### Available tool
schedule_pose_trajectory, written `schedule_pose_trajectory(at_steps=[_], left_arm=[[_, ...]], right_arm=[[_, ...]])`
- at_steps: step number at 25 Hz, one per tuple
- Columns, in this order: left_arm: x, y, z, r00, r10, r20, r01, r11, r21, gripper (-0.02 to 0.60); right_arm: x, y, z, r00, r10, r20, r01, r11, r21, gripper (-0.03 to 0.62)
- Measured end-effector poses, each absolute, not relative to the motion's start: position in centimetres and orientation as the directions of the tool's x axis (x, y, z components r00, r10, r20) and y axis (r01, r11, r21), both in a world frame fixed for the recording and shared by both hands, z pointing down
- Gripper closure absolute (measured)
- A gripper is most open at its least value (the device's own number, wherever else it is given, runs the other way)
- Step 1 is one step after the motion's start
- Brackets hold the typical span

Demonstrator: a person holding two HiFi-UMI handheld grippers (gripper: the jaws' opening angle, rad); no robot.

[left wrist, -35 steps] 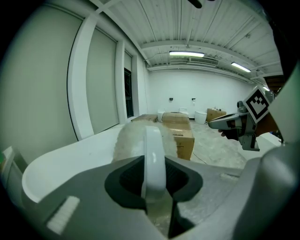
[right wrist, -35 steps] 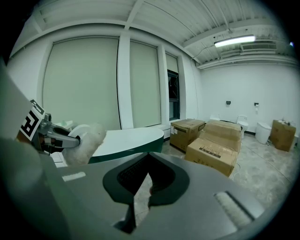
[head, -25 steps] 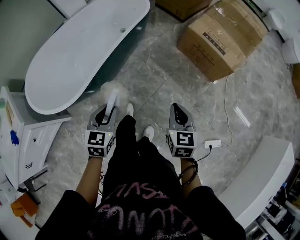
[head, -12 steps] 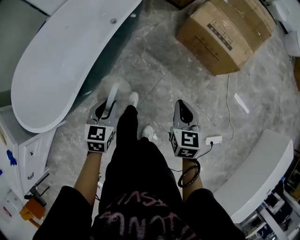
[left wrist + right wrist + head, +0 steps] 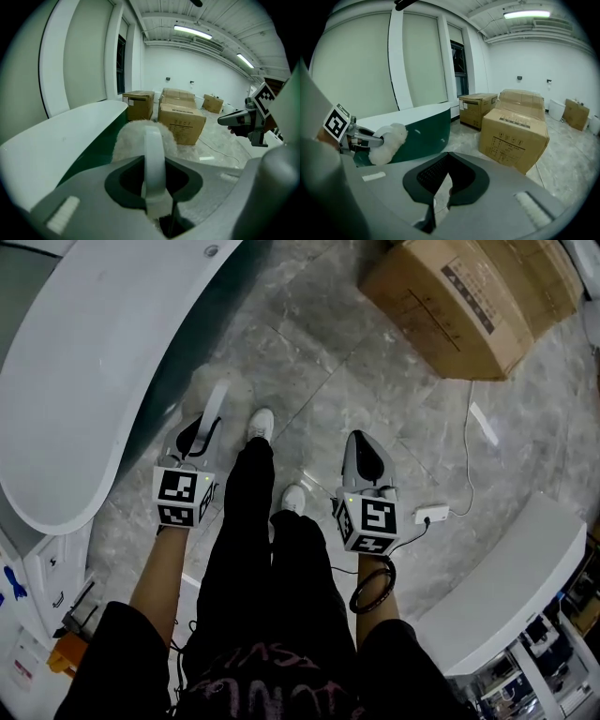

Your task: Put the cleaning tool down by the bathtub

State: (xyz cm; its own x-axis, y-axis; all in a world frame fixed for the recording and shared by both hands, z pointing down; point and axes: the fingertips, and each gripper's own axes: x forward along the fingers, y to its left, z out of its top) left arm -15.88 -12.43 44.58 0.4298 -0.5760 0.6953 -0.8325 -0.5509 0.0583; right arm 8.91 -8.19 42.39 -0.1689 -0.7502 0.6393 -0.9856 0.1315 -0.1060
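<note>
The white bathtub [image 5: 84,381] curves along the left. Just beside its dark side, the left gripper [image 5: 194,439] is clamped on the white handle of the cleaning tool [image 5: 216,404], fluffy head pointing far. To the right, the right gripper [image 5: 362,452] has its jaws together, empty, over the marble floor [image 5: 375,381]. A cardboard box [image 5: 478,306] sits far right.

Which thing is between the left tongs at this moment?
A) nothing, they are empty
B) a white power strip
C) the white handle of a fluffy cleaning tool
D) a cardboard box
C: in the left gripper view the left tongs are closed on the white handle of the fluffy cleaning tool, with its fluffy head sticking out beyond them, near the bathtub.
</note>
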Motion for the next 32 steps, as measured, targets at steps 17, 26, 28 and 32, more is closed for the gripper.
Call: schedule_pose_trajectory(at_steps=[17,26,28,32], left_arm=[[-16.6,-17.0,62.4,0.401,-0.586,0.704,-0.853,-0.519,0.054,0.494],[-17.0,-20.3,72.0,0.391,-0.609,0.690,-0.864,-0.502,0.047,0.494],[-17.1,-20.7,74.2,0.392,-0.609,0.690,-0.864,-0.501,0.049,0.494],[-17.6,-21.0,78.5,0.386,-0.610,0.692,-0.870,-0.490,0.054,0.494]], right_arm=[[8.3,-12.4,60.4,-0.194,-0.735,0.649,-0.981,0.154,-0.118,0.580],[8.9,-15.3,71.0,-0.187,-0.735,0.651,-0.982,0.165,-0.095,0.580],[8.9,-15.8,73.1,-0.181,-0.743,0.645,-0.982,0.169,-0.081,0.580],[9.1,-16.4,77.0,-0.176,-0.748,0.640,-0.983,0.163,-0.080,0.580]])
